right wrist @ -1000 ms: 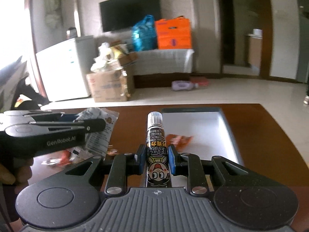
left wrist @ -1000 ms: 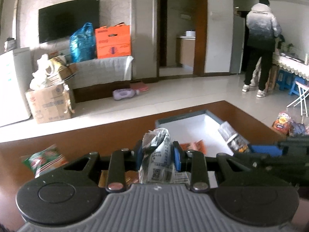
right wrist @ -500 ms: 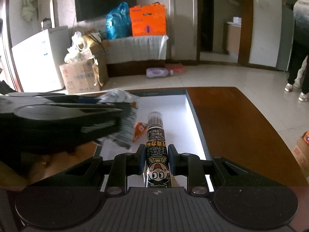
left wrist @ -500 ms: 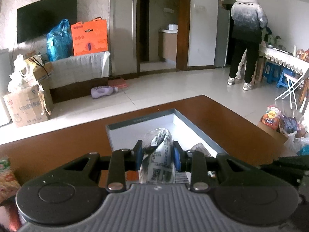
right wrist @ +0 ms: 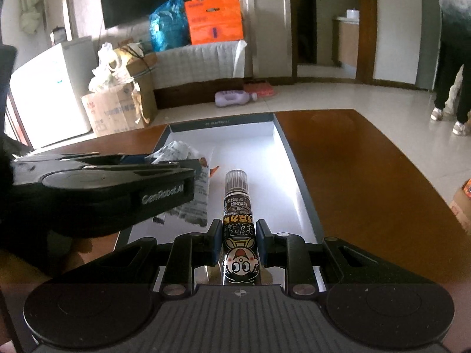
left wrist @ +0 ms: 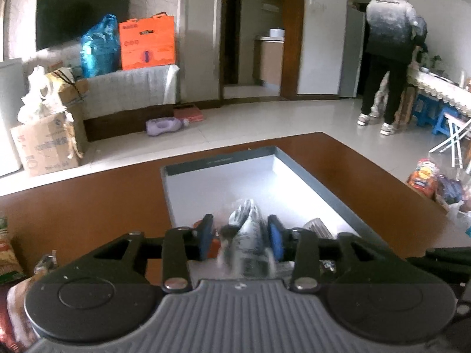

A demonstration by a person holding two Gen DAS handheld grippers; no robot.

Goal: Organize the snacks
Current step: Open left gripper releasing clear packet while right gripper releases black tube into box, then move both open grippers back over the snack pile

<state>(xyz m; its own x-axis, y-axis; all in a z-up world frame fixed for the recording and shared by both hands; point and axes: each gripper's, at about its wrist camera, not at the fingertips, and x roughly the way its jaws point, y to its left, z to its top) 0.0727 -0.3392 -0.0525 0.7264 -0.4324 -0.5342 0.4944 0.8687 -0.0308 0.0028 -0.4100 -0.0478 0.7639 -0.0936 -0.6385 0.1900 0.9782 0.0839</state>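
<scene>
A white-floored box with grey walls (left wrist: 220, 158) lies on the brown table. My left gripper (left wrist: 240, 232) hangs over its near end, jaws opening. Between its blue pads is a crinkled white printed packet (left wrist: 247, 229), blurred, with a gap on the left side. In the right wrist view the same packet (right wrist: 188, 182) droops onto the box floor beside a small orange packet (right wrist: 215, 169). My right gripper (right wrist: 238, 235) is shut on a dark snack tube with a cartoon face (right wrist: 237, 206), held low over the box (right wrist: 223, 120).
A green and red snack bag (left wrist: 7, 253) lies on the table at the far left. More snack bags (left wrist: 424, 176) sit on the floor past the table's right edge. A person (left wrist: 388, 44) stands at the back right, facing away.
Both grippers have come over the box and lower. The left jaws have spread away from the white packet. The right grip on the tube is unchanged.
</scene>
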